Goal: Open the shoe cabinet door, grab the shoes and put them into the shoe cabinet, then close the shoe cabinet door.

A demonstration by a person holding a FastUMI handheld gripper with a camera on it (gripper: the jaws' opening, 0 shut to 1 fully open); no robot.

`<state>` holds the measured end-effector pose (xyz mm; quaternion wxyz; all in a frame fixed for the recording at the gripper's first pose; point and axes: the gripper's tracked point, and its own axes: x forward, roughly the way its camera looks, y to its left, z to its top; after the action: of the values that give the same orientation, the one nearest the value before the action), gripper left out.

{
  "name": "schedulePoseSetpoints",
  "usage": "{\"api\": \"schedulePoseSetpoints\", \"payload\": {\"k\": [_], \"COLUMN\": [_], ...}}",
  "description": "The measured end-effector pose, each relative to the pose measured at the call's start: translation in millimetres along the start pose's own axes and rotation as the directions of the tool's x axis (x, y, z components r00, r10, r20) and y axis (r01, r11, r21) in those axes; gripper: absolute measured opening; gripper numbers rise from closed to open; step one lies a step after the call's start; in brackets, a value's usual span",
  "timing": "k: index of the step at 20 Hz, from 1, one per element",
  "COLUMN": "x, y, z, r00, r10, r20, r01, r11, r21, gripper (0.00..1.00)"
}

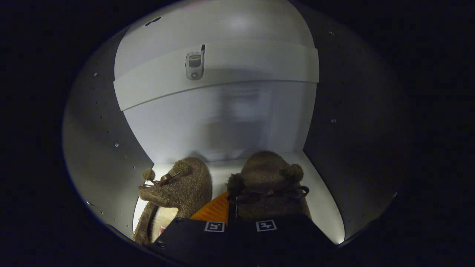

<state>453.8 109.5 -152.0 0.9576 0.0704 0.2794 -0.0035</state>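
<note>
Hand-held gripper [233, 211] inside shoe cabinet [96, 122], fingers nearly together, apparently pinching right slipper [269, 174] at strap; left slipper [183, 185] beside it on cabinet floor. Slippers likely soft, light; collar offers best hold.

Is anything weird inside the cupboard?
Yes: a small phone sits on the shelf above two furry slippers, odd for a shoe cabinet. The gripper grips the right slipper.
</note>
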Motion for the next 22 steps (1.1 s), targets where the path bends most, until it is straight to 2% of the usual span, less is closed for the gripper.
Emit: {"api": "schedulePoseSetpoints", "payload": {"k": [5,8,11,16,19,22], "x": [-17,-33,-51,-97,-137,-191], "y": [3,8,5,-10,-11,-8], "z": [-5,1,1,4,29,51], "r00": [0.998,0.997,0.997,1.000,0.992,0.963], "r10": [0.029,0.060,0.052,0.010,0.004,0.015], "r20": [-0.048,-0.049,-0.055,-0.012,0.126,0.269], "r01": [-0.028,-0.057,-0.050,-0.011,0.011,0.017], "r11": [0.999,0.997,0.998,0.997,0.993,0.993], "r21": [0.028,0.055,0.036,-0.077,-0.119,-0.116], "gripper": [0.18,0.56,0.94,0.97,0.97,0.97]}}
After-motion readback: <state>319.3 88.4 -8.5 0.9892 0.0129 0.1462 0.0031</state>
